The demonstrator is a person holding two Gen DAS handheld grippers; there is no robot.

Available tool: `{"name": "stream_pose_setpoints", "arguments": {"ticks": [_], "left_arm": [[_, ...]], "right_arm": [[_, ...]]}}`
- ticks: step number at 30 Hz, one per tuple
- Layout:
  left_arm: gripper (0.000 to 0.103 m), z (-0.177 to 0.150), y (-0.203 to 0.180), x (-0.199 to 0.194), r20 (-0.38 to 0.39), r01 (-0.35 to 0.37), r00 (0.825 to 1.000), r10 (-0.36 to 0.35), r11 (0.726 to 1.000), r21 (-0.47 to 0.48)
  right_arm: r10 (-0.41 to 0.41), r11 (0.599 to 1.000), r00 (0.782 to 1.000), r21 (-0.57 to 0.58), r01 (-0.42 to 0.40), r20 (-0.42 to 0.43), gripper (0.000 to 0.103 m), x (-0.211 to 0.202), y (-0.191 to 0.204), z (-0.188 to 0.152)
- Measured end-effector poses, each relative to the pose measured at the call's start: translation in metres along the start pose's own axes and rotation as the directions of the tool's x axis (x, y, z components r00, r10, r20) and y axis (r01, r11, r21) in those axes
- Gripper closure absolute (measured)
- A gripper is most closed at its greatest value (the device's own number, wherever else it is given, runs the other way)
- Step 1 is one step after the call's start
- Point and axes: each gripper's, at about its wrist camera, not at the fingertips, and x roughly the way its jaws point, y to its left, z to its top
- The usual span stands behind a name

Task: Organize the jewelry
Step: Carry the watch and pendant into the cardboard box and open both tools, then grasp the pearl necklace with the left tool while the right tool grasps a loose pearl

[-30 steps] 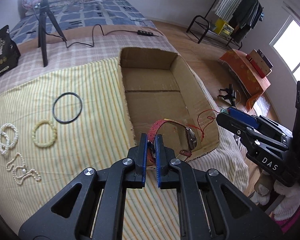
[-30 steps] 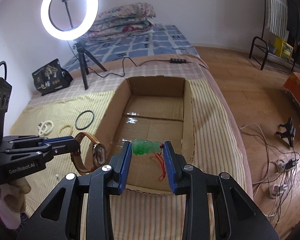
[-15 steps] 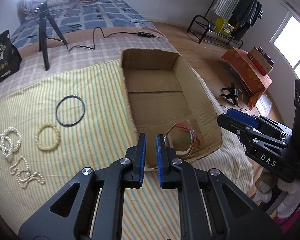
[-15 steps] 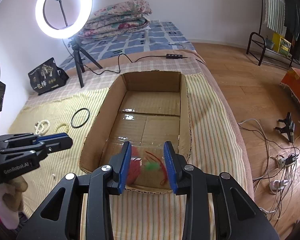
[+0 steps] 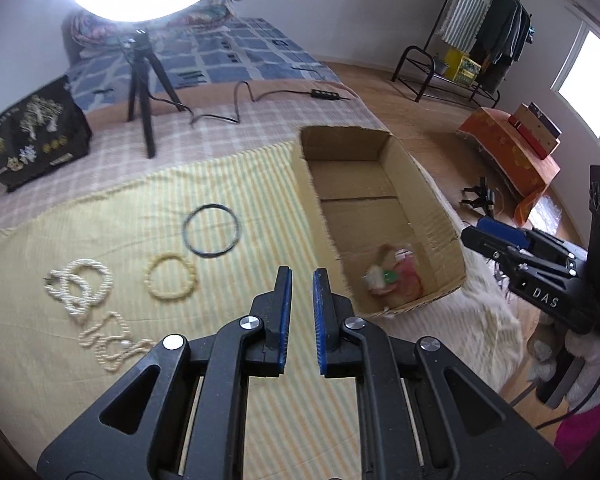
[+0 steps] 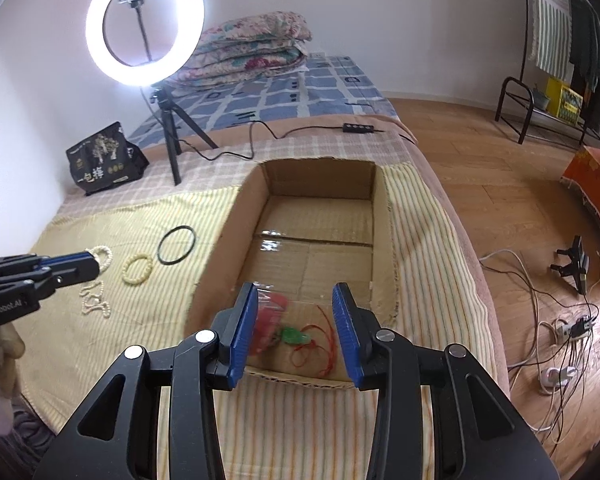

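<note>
From your left wrist view, your left hand-held gripper (image 5: pixel 299 312) stands slightly apart and empty; the pearl strands (image 5: pixel 80 286) lie at 9 o'clock and the cardboard box (image 5: pixel 440 236) at 2 o'clock, its contents blurred. From your right wrist view, your right hand-held gripper (image 6: pixel 296 328) is spread wide and empty, with the green pendant (image 6: pixel 294 336) between its fingers, down in the box; the red item (image 6: pixel 270 320) beside it is partly hidden.

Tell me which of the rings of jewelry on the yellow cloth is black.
The thin black hoop, lying nearest the cardboard box. The beaded bracelet beside it is pale yellow, and the pearl strands are white.
</note>
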Motion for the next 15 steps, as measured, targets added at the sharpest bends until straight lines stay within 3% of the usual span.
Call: {"name": "stream_pose_setpoints", "arguments": {"ticks": [2, 5, 15], "left_arm": [[0.065, -0.003, 0.009, -0.011, 0.023, -0.025, 0.999, 0.025, 1.0, 0.0], [0.055, -0.008, 0.029, -0.026, 0.05, -0.065, 0.997, 0.065, 0.998, -0.007], [0.051, -0.017, 0.124, -0.048, 0.021, -0.171, 0.985, 0.174, 0.979, -0.11]], "right_arm": [[0.007, 1.0, 1.0, -0.014, -0.007, 0.008, 0.066, -0.003, 0.007, 0.0], [0.02, 0.999, 1.0, -0.033, -0.019, 0.016, 0.065, -0.006, 0.019, 0.001], [0.058, 0.987, 0.998, -0.153, -0.054, 0.027, 0.043, -0.005, 0.084, -0.005]]}}
